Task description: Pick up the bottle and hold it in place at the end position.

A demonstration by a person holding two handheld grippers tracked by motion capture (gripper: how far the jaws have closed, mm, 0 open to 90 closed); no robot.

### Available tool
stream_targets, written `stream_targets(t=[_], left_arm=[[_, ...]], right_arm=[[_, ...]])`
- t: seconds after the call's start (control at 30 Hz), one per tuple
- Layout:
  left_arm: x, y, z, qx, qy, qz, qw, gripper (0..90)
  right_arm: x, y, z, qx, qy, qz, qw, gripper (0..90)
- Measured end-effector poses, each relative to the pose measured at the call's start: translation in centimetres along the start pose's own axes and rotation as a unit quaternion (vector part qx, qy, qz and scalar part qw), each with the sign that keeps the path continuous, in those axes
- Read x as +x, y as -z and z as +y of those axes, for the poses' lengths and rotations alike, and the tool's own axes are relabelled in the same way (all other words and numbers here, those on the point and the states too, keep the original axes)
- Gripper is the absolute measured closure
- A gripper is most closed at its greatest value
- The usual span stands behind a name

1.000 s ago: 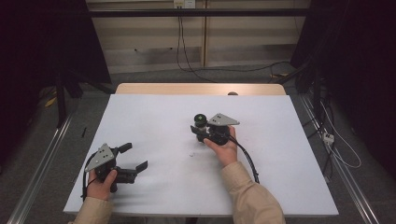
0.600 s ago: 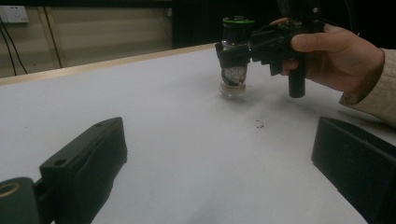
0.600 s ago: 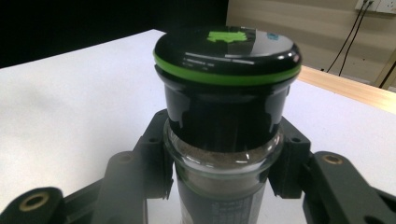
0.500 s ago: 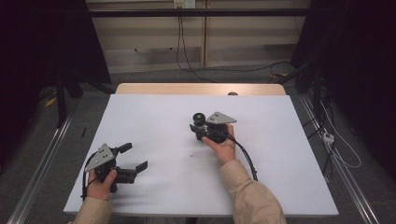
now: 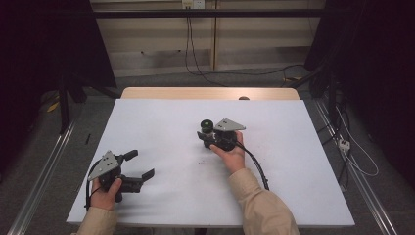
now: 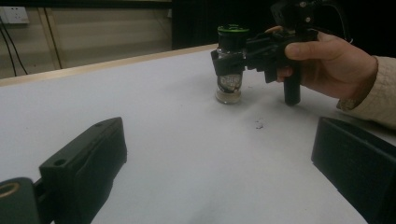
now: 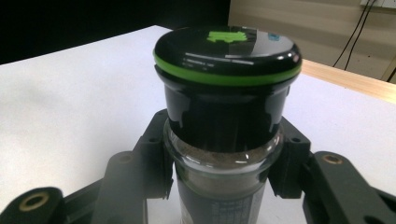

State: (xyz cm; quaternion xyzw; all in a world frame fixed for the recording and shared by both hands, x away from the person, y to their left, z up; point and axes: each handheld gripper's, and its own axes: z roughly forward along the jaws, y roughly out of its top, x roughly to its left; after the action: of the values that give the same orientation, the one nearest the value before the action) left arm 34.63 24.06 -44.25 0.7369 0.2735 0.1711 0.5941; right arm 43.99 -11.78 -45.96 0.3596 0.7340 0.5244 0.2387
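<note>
High view first: white table, right gripper sitting a bit past centre, toward 1 o'clock from the middle, clamped around a small jar with a black lid ringed in green. Right hand wrapped on the handle just at 5 o'clock of the jar, cable trailing back along the sleeve. Left gripper way down at 8 o'clock near the front edge, well apart from the jar, jaws spread wide with nothing between them, left hand under it. Left gripper view next: two black jaws low at 7 and 4 o'clock, big gap, just bare table between. Jar up at 12 o'clock, standing upright on the table, glass body with something pale at the bottom, right gripper pinching it just under the lid, hand at 2 o'clock. Right gripper view last: jar dead centre, really close, glossy black lid with green band and a green mark on top, jaws pressed against the glass neck on both sides, brownish powder visible through the glass. Wooden table edge off at 2 o'clock.
</note>
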Motion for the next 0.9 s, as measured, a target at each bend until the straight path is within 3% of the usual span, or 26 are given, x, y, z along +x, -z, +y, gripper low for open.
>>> stream_targets(t=[0.23,0.5,0.77,0.9], left_arm=[[0.02,-0.06,0.05,-0.002,0.001,-0.002,1.0,3.1],[0.03,-0.19,0.11,-0.011,0.027,-0.01,0.9995,3.1],[-0.28,-0.69,0.53,-0.015,0.019,-0.008,0.9997,2.9],[-0.44,-0.73,0.6,-0.016,0.015,-0.008,0.9997,2.9]], right_arm=[[0.04,-0.25,-0.03,0.002,0.006,-0.001,1.0,50.0],[0.01,0.09,-0.16,0.013,0.013,-0.002,0.9998,50.2],[-0.05,0.32,-0.4,0.018,0.017,-0.001,0.9997,53.1],[-0.23,0.33,-0.4,0.019,0.008,0.001,0.9998,53.0]])
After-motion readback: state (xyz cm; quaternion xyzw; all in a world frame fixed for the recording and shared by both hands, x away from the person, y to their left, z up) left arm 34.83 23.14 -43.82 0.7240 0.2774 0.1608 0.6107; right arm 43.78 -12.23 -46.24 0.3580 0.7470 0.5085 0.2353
